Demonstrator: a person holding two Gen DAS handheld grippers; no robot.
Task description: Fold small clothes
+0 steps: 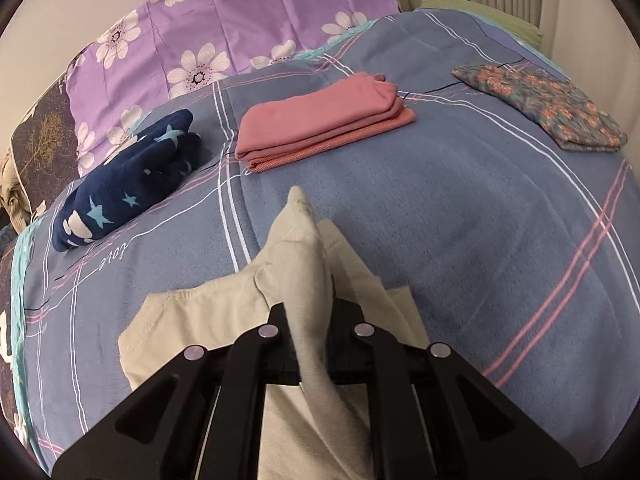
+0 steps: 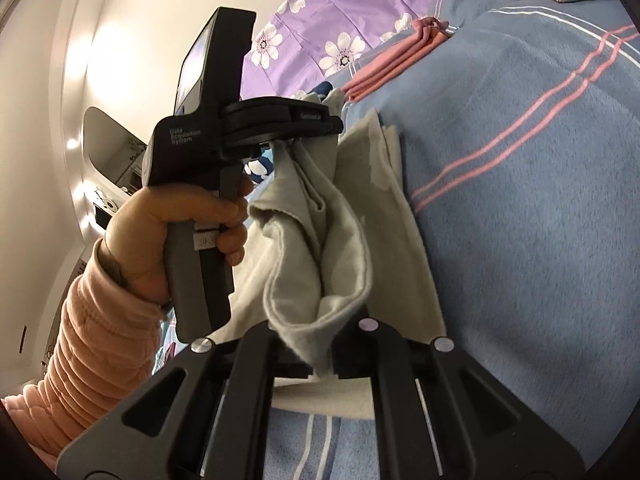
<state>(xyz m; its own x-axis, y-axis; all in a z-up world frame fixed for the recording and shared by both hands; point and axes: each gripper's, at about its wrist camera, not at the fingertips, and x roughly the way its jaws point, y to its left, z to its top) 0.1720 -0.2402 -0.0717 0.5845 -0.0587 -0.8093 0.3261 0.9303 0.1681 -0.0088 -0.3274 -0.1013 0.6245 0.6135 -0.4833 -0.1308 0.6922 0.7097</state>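
Left wrist view looks down over a blue blanket (image 1: pixel 460 216) crossed with white and pink stripes, spread on a bed. No box, basket or tray appears in either view; the clothes lie straight on the blanket. The left gripper (image 1: pixel 314 320) has its jaws pressed together on a ridge of a beige garment (image 1: pixel 296 264), which rises in a peak ahead of the fingers while the rest of it lies flat on the blanket below and to the left. Farther back sit three finished pieces, well apart from one another: a navy star-print bundle (image 1: pixel 128 188) at the left, a folded pink stack (image 1: pixel 320 124) in the middle, and a folded floral piece (image 1: pixel 544 108) at the right. A purple flowered sheet (image 1: pixel 224 36) lies behind them.

Right wrist view shows what the other cannot: a hand (image 2: pixel 172 232) in a peach quilted sleeve (image 2: pixel 92 352) wrapped round the handle of the left gripper (image 2: pixel 304 136), whose body blocks most of the navy bundle. The same beige garment (image 2: pixel 320 240) hangs between the two tools, gathered in loose folds. The right gripper (image 2: pixel 320 364) is clamped on its lower edge, jaws closed on the cloth. The pink stack (image 2: pixel 392 60) shows edge-on beyond.
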